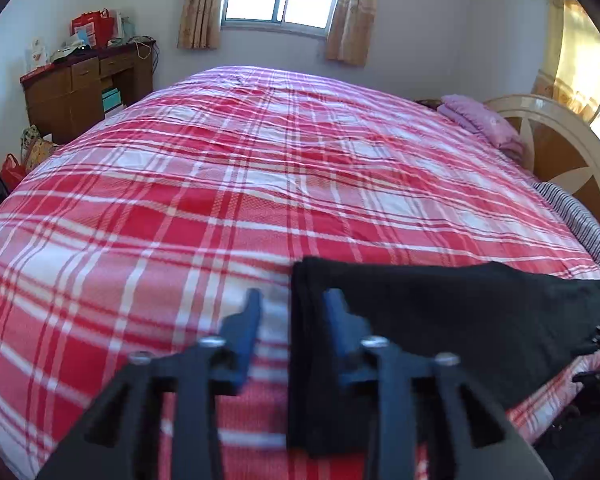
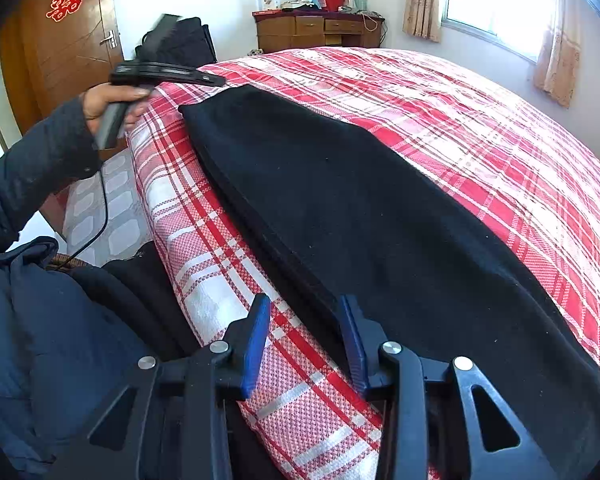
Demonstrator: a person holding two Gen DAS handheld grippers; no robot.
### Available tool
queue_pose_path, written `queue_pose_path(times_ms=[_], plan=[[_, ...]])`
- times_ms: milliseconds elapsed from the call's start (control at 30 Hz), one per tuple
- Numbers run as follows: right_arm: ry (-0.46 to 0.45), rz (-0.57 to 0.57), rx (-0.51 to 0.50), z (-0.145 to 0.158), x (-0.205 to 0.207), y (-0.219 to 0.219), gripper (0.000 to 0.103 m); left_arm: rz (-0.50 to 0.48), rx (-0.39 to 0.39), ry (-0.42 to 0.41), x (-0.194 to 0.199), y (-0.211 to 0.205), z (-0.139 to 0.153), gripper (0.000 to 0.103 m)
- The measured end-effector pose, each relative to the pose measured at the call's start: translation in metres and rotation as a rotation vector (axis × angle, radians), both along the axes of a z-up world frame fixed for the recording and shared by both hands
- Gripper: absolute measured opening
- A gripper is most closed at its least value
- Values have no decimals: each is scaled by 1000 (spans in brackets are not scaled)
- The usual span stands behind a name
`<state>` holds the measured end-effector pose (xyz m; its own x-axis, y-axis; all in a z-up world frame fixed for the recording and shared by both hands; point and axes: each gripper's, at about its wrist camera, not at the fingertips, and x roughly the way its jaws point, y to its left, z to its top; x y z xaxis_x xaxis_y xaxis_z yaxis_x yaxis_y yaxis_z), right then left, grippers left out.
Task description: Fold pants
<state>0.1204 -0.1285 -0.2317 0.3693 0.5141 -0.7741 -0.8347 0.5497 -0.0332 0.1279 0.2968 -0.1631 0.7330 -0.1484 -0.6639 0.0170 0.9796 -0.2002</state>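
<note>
At the left end of the black pants (image 2: 340, 200), the left claw (image 1: 292, 304) hangs low over the red plaid bedspread (image 1: 220, 160) with its blue fingers (image 1: 250, 320) spread wide and nothing between them; one finger sits over bare plaid, the other over the narrow end of the cloth, so the garment's edge runs up through the gap. In the right wrist view the person's left hand (image 2: 108, 104) can be seen gripping that tool's handle beyond the far tip of the pants. The pants lie as a long dark band along the near edge of the bed, already doubled lengthwise by the look of the layered seam on the near side (which end is waist and which is hem I cannot tell). At the right end, the right claw (image 2: 304, 320) is likewise wide open and empty, straddling the near edge of the fabric, one finger over the bedspread and the other over the black cloth. The material looks like a soft, matte knit or fleece: light, limp, not slippery, likely to sag and drag rather than hold a shape. I judge the best hold is at each end, pinching all layers together close to the edge, so the stack lifts as one and does not slide apart.
</note>
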Motion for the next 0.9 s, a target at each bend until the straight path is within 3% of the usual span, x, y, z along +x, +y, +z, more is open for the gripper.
queue_pose_path(times_ms=[33,200,333,400,467,533,667,900], plan=[[0,-2,3,0,0,1,38,-7,-13,-15,-9,-1,2,56],[-2,15,11,2,-2,10,38,-52,-39,-8,-34,-7,-1,56],[-16,32,-3,2,-7,17,38,-97,-43,38,-25,-19,-18,25],[-18,34,1,3,-8,18,38,-104,-6,42,-23,-29,-24,22],[-15,30,5,4,-8,19,38,-89,42,43,-22,-35,-24,12],[-13,29,5,2,-8,20,38,-65,31,53,-19,-31,-22,8],[0,26,17,-1,-7,19,38,-5,83,28,-26,-27,-16,9],[2,33,10,-5,-12,21,38,-1,55,20,-20,-28,-25,19]])
